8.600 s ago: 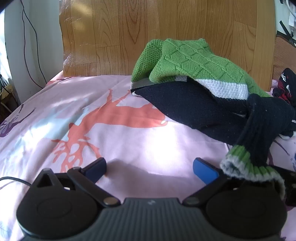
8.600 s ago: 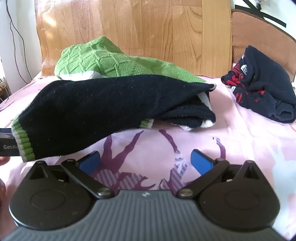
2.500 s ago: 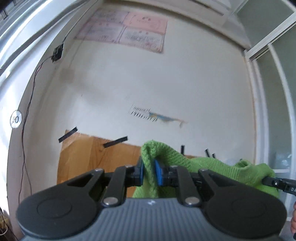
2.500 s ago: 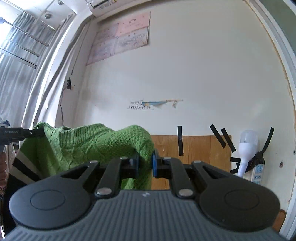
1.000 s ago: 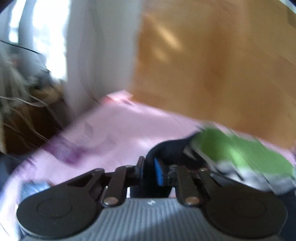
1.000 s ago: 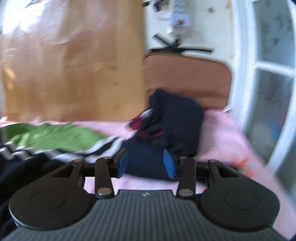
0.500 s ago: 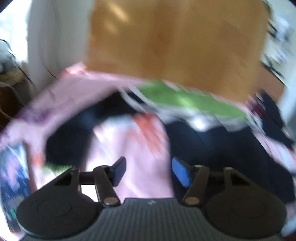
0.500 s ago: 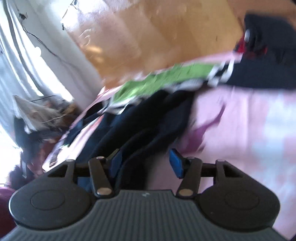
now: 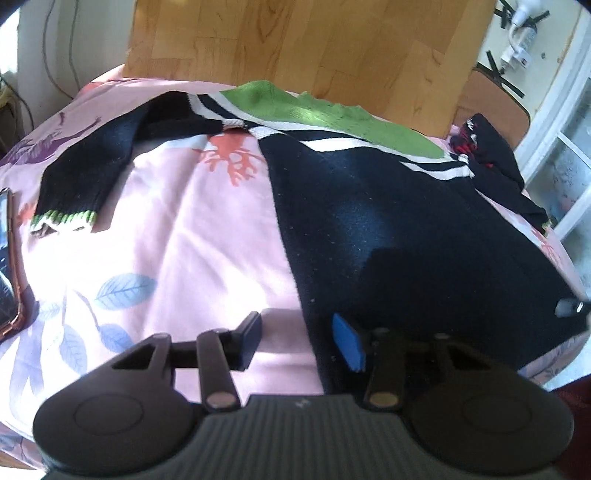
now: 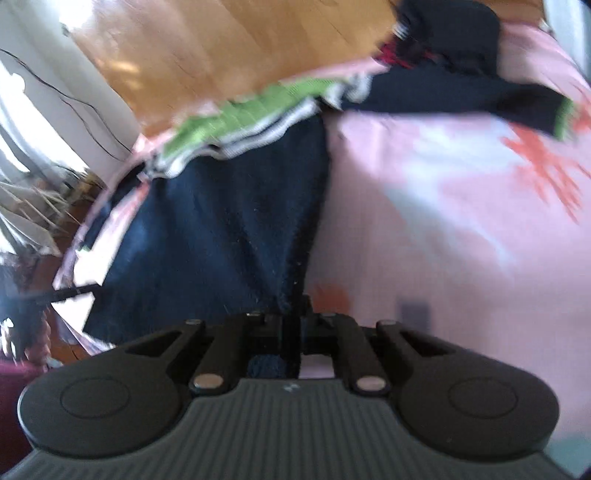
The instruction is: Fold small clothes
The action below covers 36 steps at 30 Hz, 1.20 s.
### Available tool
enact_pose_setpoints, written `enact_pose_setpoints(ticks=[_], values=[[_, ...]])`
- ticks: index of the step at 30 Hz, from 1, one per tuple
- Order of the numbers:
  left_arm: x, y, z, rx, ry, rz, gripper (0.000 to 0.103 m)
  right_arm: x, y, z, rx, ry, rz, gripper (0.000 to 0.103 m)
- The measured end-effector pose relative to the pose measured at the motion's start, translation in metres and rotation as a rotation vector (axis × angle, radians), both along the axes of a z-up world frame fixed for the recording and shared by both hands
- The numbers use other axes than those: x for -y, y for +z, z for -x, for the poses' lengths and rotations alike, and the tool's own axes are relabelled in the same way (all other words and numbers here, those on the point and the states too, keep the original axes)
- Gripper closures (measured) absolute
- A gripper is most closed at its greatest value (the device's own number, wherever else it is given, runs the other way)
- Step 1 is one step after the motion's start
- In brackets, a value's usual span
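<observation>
A small navy sweater (image 9: 388, 229) with a green yoke and white stripes lies spread flat on the pink bedspread (image 9: 177, 240). Its left sleeve (image 9: 85, 177) with a green cuff stretches out to the left. My left gripper (image 9: 295, 338) is open at the sweater's lower left hem corner, one finger over the cloth and one over the bedspread. In the right wrist view my right gripper (image 10: 293, 325) is shut on the sweater's (image 10: 229, 236) lower right hem corner. The right sleeve (image 10: 461, 96) stretches away to the right.
A second dark garment with red print (image 9: 487, 147) lies at the head of the bed, also in the right wrist view (image 10: 443, 29). A wooden headboard (image 9: 295, 40) stands behind. A phone (image 9: 7, 266) lies at the left bed edge.
Both grippers lifted the sweater by its shoulders, then laid it flat on the bed and let go. In the last half second the right gripper closed on the hem corner. The left stays open.
</observation>
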<state>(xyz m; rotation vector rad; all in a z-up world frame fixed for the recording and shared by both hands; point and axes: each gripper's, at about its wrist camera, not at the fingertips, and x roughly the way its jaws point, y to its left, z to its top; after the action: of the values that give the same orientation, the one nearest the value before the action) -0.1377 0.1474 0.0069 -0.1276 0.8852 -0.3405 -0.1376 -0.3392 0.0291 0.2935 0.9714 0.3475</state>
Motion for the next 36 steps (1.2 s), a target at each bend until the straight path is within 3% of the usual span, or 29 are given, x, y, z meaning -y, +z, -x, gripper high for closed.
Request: enact_pose_setpoints(ticks=[2, 4, 6, 7, 8, 13, 17, 20, 21, 22, 25, 28, 30, 33, 35, 36], values=[[-0.003, 0.001, -0.003, 0.012, -0.006, -0.012, 0.058, -0.007, -0.02, 0.002, -0.077, 0.034, 0.04, 0.093], [-0.007, 0.006, -0.003, 0.031, 0.012, -0.005, 0.057, -0.01, -0.019, -0.002, -0.044, 0.069, 0.056, 0.09], [-0.01, 0.013, -0.001, 0.063, 0.025, 0.017, 0.057, 0.002, -0.007, -0.007, 0.033, 0.008, 0.048, 0.077], [-0.01, 0.016, 0.0, 0.078, 0.022, 0.029, 0.057, 0.012, 0.001, -0.01, 0.089, -0.042, 0.002, 0.056], [-0.009, 0.017, 0.001, 0.089, 0.012, 0.038, 0.057, 0.021, 0.007, -0.013, 0.126, -0.083, -0.037, 0.048], [0.011, 0.005, 0.005, 0.031, -0.025, -0.006, 0.057, 0.035, 0.013, -0.042, 0.182, -0.199, -0.15, 0.048], [0.006, 0.0, 0.012, -0.014, -0.003, -0.01, 0.057, -0.008, 0.012, -0.066, 0.231, -0.042, -0.145, 0.048], [0.008, -0.005, 0.022, -0.022, 0.006, -0.01, 0.065, -0.051, 0.004, -0.091, 0.209, 0.112, -0.225, 0.048], [0.01, -0.005, 0.027, -0.015, 0.01, -0.021, 0.083, -0.069, 0.0, -0.098, 0.187, 0.163, -0.244, 0.048], [0.01, -0.005, 0.029, -0.015, 0.008, -0.021, 0.093, -0.087, -0.007, -0.106, 0.156, 0.225, -0.259, 0.049], [0.0, -0.002, 0.033, -0.021, 0.032, -0.005, 0.094, -0.146, -0.026, -0.118, 0.058, 0.424, -0.27, 0.051], [-0.013, 0.006, 0.036, -0.017, 0.089, -0.017, 0.094, -0.199, -0.051, -0.11, -0.101, 0.623, -0.312, 0.053], [-0.02, 0.012, 0.038, -0.017, 0.101, -0.004, 0.094, -0.219, -0.051, -0.095, -0.093, 0.73, -0.317, 0.055], [-0.014, 0.023, 0.043, 0.009, 0.073, -0.096, 0.092, -0.228, -0.045, -0.095, -0.071, 0.76, -0.316, 0.055], [-0.02, 0.034, 0.047, 0.054, 0.064, -0.083, 0.086, -0.215, -0.043, -0.103, -0.064, 0.714, -0.345, 0.055], [-0.024, 0.042, 0.046, 0.09, 0.07, -0.057, 0.077, -0.205, -0.041, -0.106, -0.055, 0.68, -0.359, 0.055]])
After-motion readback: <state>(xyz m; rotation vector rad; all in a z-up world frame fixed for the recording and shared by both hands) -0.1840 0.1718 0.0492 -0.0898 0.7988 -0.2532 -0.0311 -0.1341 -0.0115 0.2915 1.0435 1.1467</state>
